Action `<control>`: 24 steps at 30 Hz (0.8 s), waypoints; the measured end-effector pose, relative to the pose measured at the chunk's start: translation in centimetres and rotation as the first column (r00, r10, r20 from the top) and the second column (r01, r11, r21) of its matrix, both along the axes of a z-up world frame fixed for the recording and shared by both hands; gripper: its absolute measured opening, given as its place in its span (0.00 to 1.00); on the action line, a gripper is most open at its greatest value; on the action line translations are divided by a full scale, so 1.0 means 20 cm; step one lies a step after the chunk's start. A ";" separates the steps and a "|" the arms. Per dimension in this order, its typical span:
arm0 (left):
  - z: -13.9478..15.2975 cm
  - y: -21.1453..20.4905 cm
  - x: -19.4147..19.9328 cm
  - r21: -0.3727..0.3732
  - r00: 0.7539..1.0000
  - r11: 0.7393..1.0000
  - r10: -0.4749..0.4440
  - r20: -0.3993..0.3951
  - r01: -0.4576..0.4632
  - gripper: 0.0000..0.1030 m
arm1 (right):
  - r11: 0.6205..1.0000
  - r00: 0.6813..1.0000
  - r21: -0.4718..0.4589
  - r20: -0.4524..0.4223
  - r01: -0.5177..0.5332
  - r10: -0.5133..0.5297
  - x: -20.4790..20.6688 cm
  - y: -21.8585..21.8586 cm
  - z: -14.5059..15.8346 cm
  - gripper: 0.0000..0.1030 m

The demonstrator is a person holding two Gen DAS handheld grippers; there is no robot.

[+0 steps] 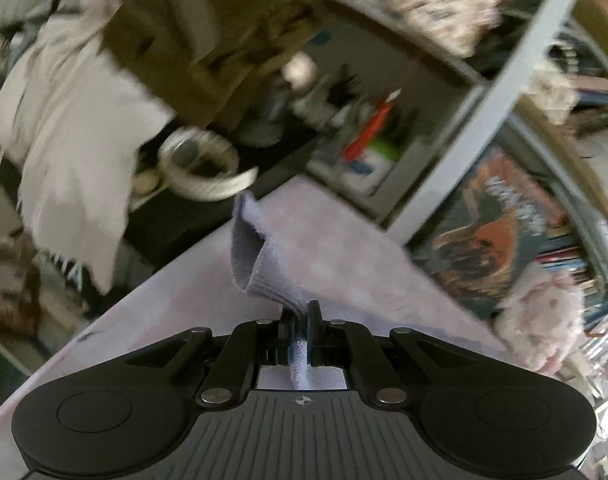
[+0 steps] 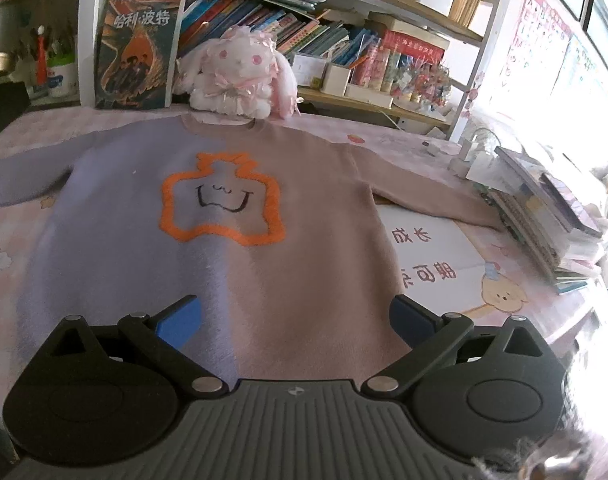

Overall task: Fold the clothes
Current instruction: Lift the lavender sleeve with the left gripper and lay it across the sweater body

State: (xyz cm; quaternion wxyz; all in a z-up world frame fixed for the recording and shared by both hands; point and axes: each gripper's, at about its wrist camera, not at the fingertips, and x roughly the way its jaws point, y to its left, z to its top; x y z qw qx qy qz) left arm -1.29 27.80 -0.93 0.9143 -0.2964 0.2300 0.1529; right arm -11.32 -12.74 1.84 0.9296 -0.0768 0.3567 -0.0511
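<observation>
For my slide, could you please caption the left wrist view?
Left tongs shut on the sweater's lilac cuff, lifted above the table.

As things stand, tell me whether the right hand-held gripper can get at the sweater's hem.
Probably yes. The right hand-held gripper is open just above the sweater, which lies flat on the table, with nothing between the fingers and the near hem. The stack of books sits off to the side.

A lived-in home study or child's bedroom: white shelves [image 2: 344, 12] crammed with colourful books [image 2: 264, 20], a pink plush rabbit [image 2: 240, 76] on the desk [image 2: 524, 320] with its cartoon-printed pink cover, a pen pot [image 2: 58, 76], alphabet posters [image 2: 540, 36] beside the bright window.
</observation>
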 end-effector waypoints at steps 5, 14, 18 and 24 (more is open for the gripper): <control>0.21 -0.31 0.05 0.092 0.996 0.995 -0.048 0.080 0.041 0.03 | 0.997 0.997 0.036 0.026 -0.071 0.070 0.10 -0.16 -0.01 0.98; 0.46 -1.10 0.25 0.265 0.969 0.950 -0.207 0.136 0.166 0.03 | 0.965 0.976 0.142 0.031 -0.219 0.217 0.31 -0.63 -0.01 0.98; 0.45 -1.40 0.38 0.313 0.961 0.923 -0.262 0.087 0.223 0.03 | 0.949 0.964 0.170 0.033 -0.267 0.265 0.37 -0.80 -0.01 0.98; 0.37 -1.76 0.54 0.372 0.940 0.872 -0.342 -0.003 0.319 0.03 | 0.933 0.955 0.213 0.006 -0.290 0.296 0.43 -0.98 -0.06 0.98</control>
